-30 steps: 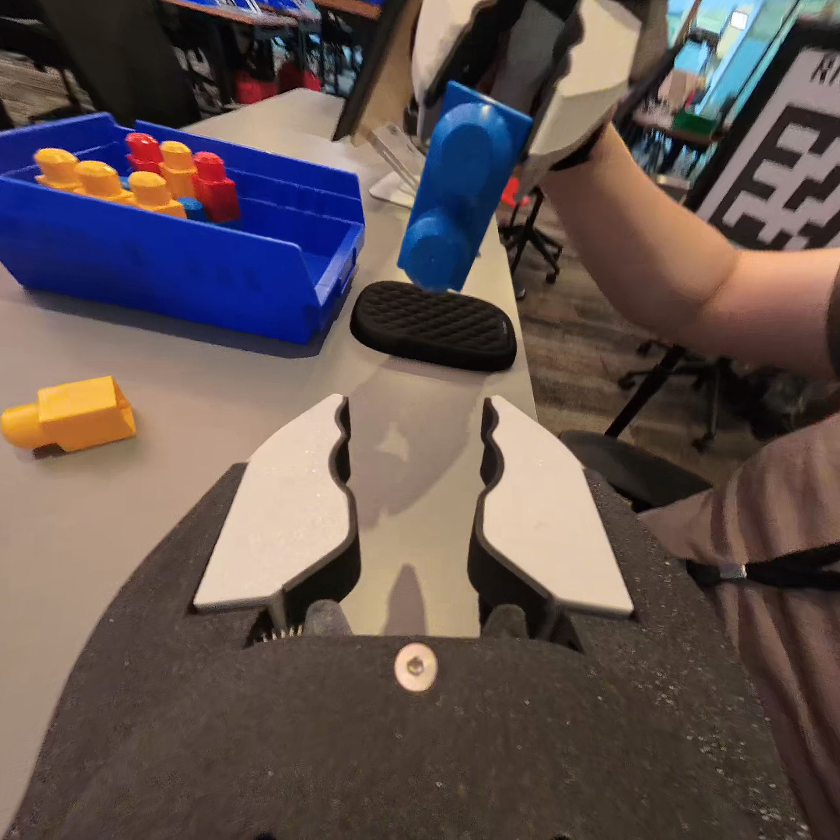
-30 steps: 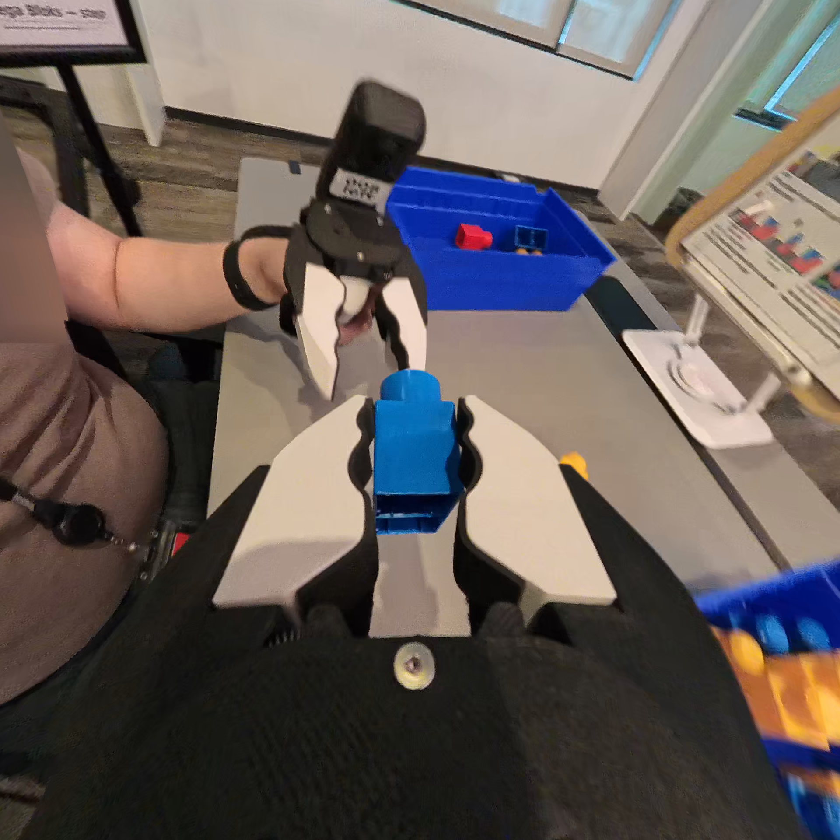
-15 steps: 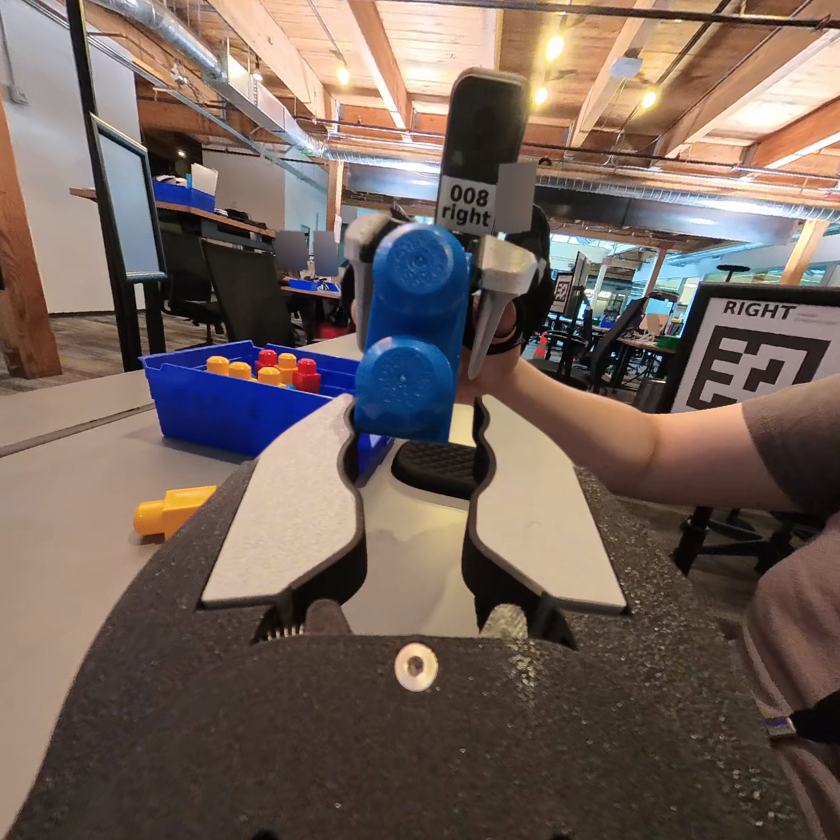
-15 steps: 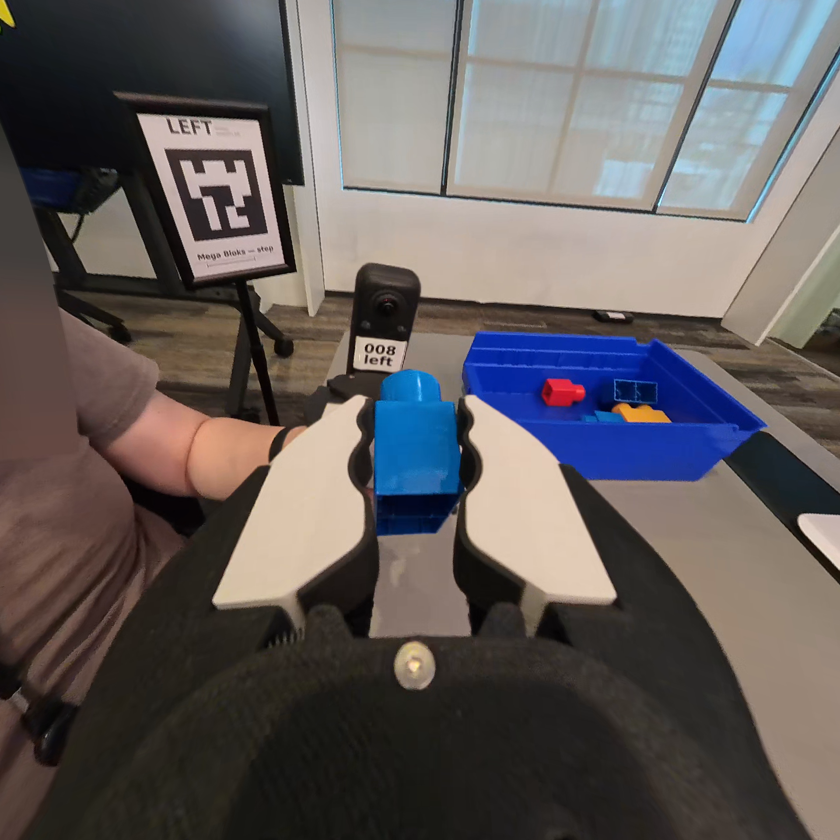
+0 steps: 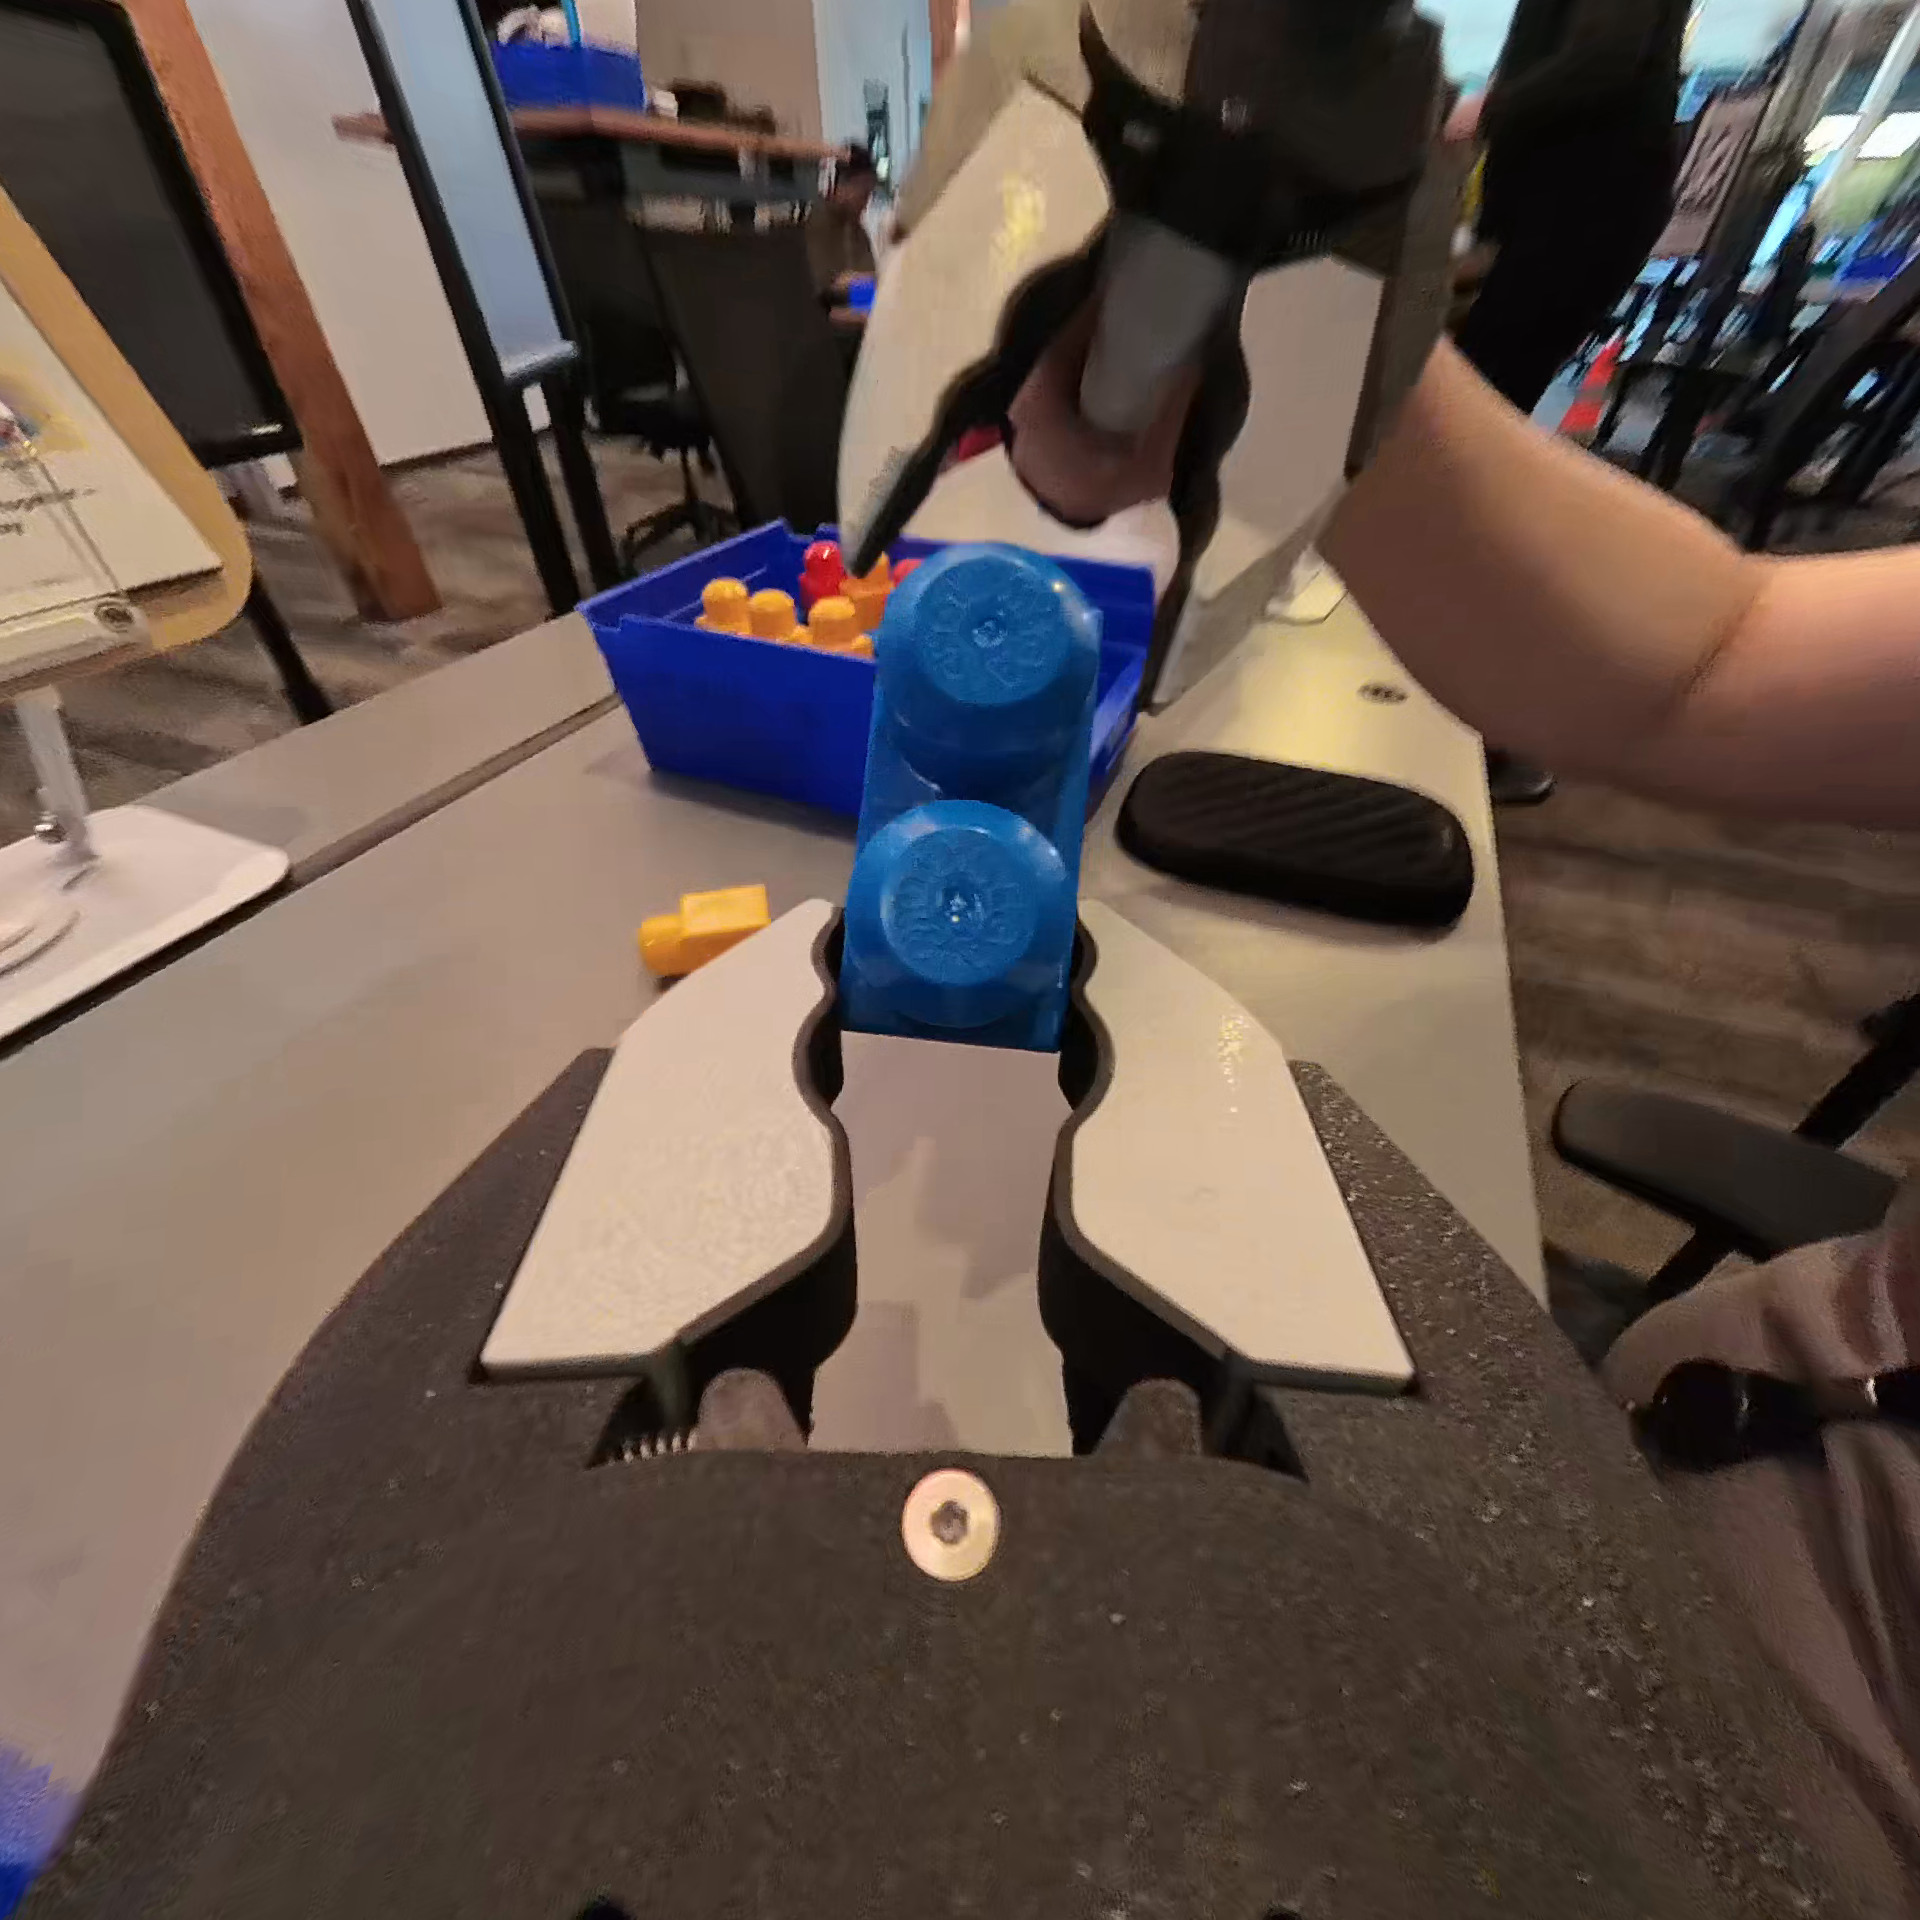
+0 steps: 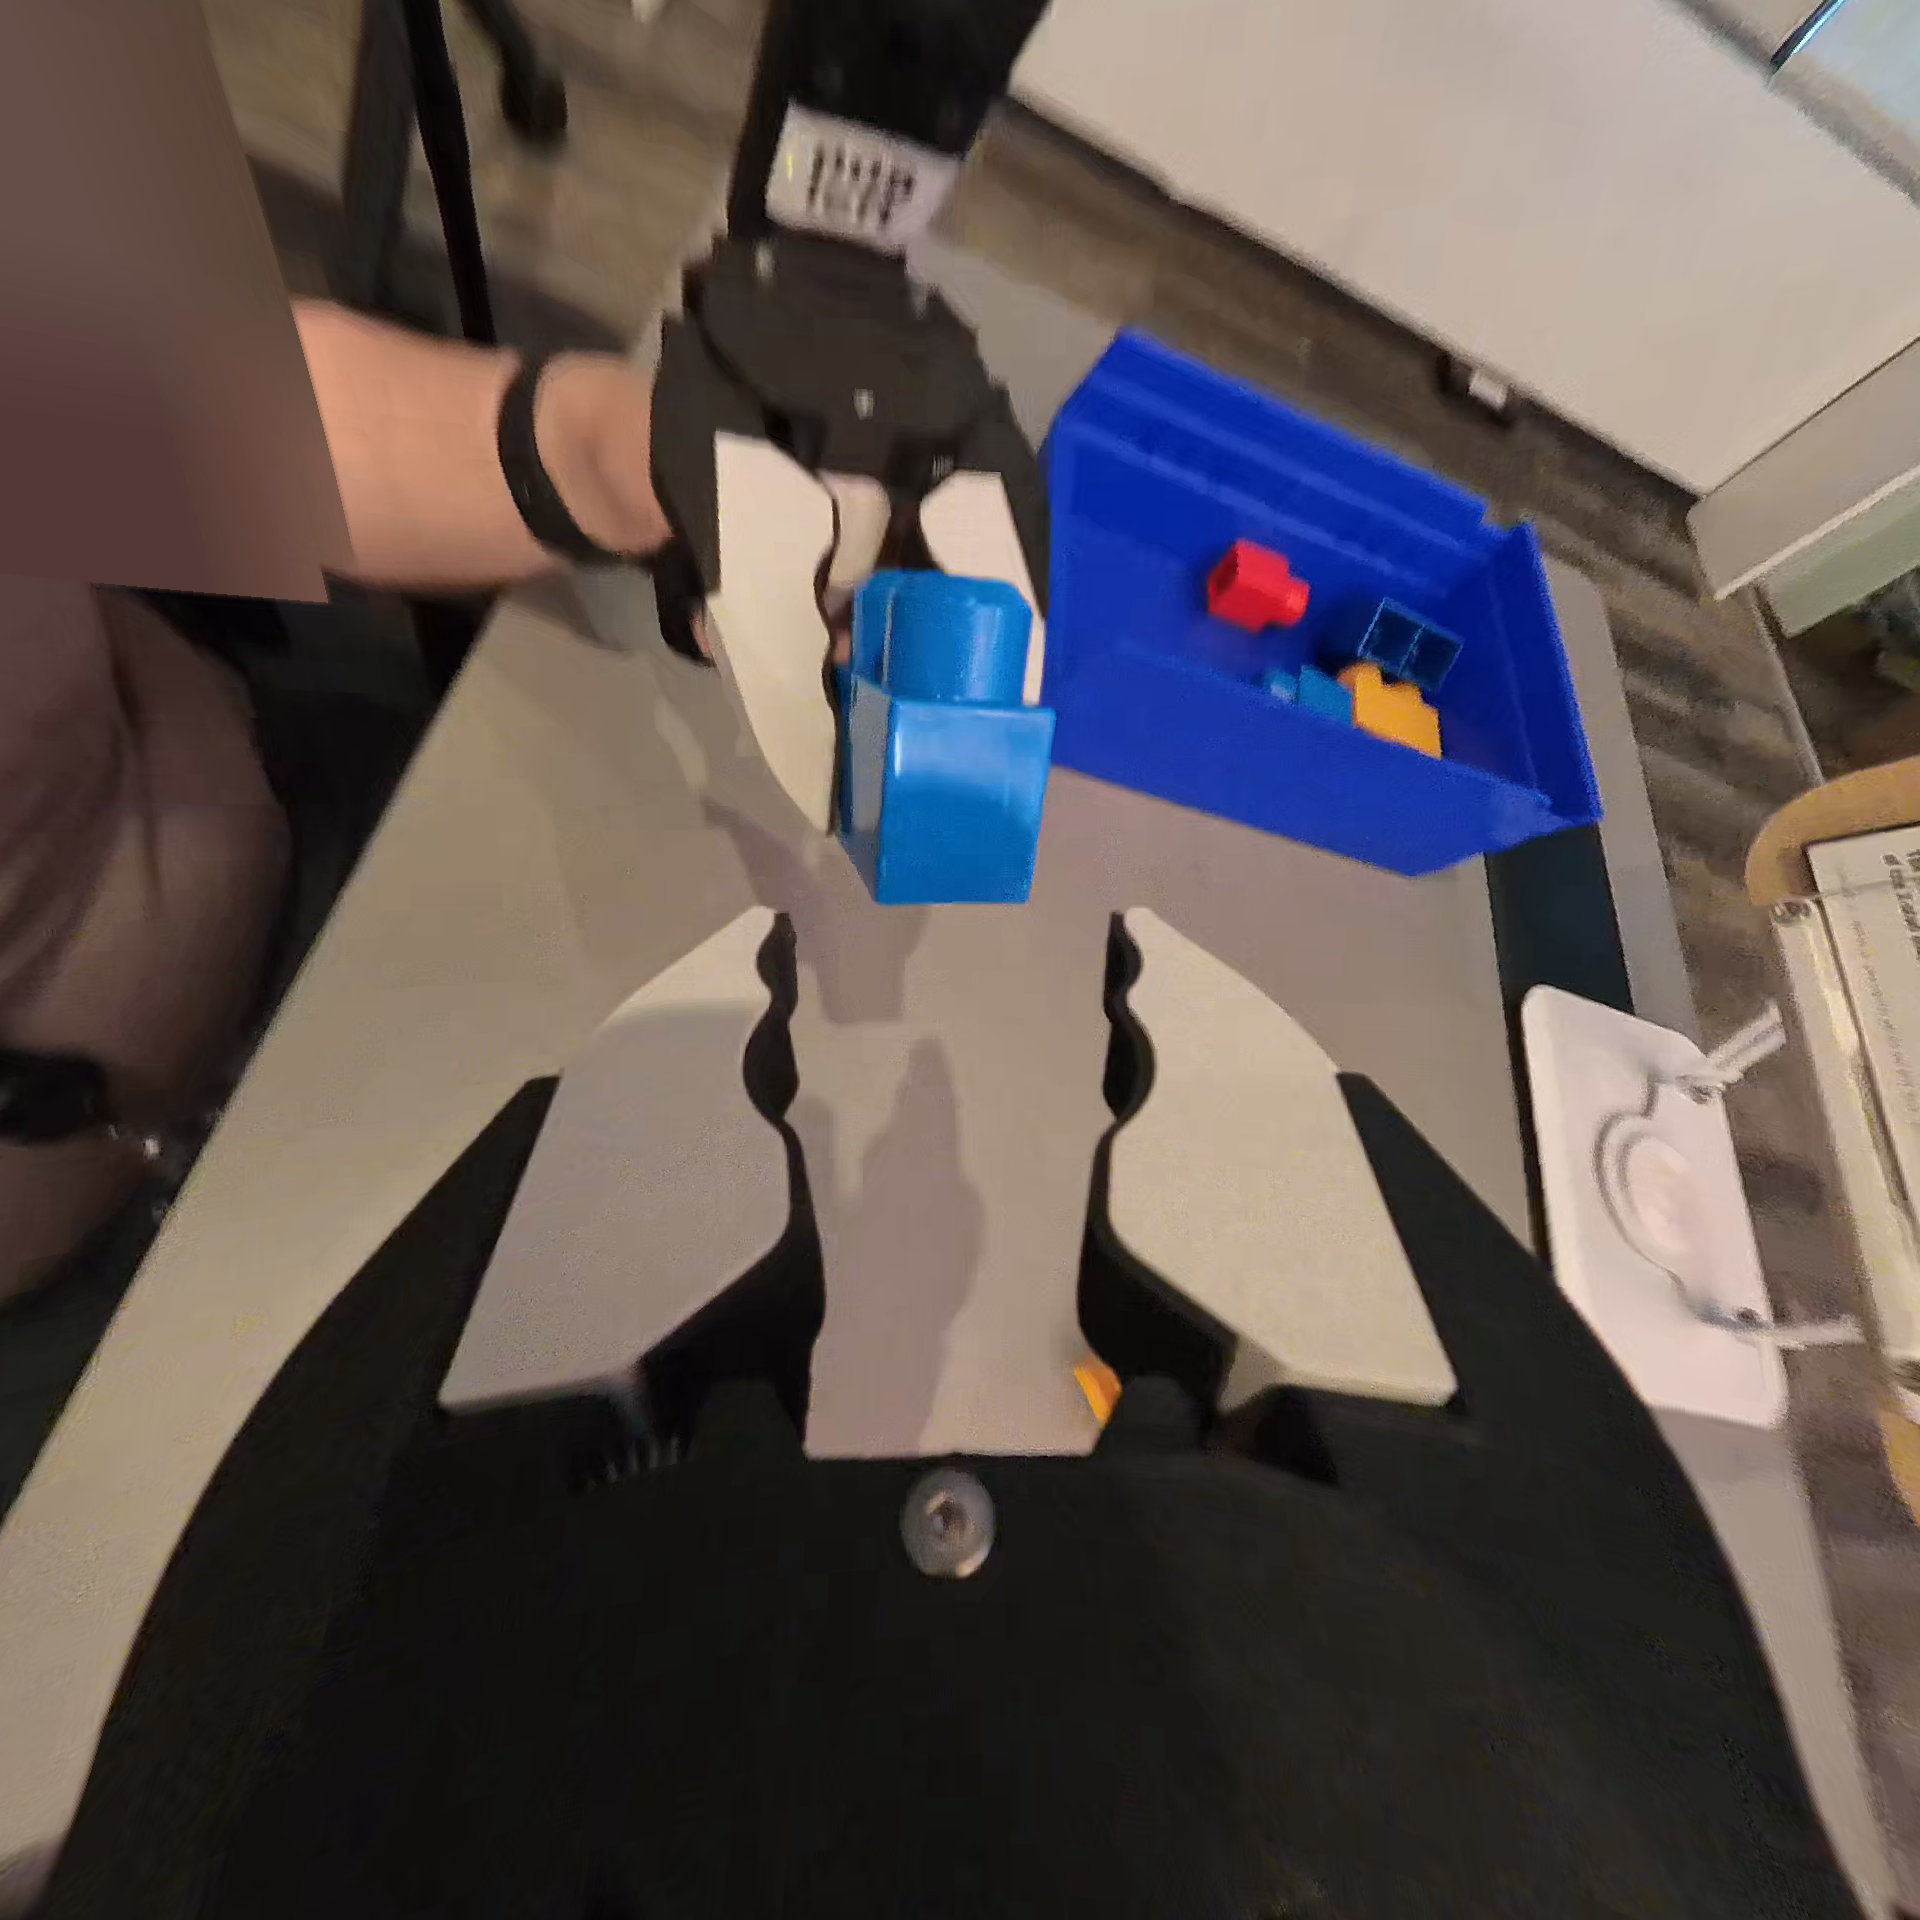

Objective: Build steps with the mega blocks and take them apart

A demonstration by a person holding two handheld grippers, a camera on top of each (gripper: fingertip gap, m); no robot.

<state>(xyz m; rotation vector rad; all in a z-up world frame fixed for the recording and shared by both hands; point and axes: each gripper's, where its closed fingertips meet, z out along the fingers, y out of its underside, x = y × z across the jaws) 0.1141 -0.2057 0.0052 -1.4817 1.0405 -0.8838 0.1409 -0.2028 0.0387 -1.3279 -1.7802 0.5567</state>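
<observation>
1. The left tool [image 5: 951, 971] is clamped on the blue block [image 5: 966, 821], gripping only its lower end between the very tips; the block sticks up and forward past the tips, studs facing the camera. With so little of it inside the grip, a quick swing could let it pivot or slip out onto the bench [image 5: 312, 1039].
2. The right tool [image 6: 945, 935] has its fingers spread apart and holds nothing. In its own view the block sits just ahead of its tips, apart from them. It is very near, so a stray move could knock the block loose.
3. Both views are blurred, which suggests fast motion. I judge that the main hazard for a shallow grip.
4. A lone yellow block [image 5: 707, 925] lies on the bench just left of the left tool's tips. Setting the blue one down there carelessly could shove it away.
5. A blue bin [image 5: 748, 707] with yellow and red blocks stands beyond the left tool's tips; another blue bin [image 6: 1247, 769] is ahead and right of the right tool. A dropped block could bounce toward either, or off the bench edge to the right.
</observation>
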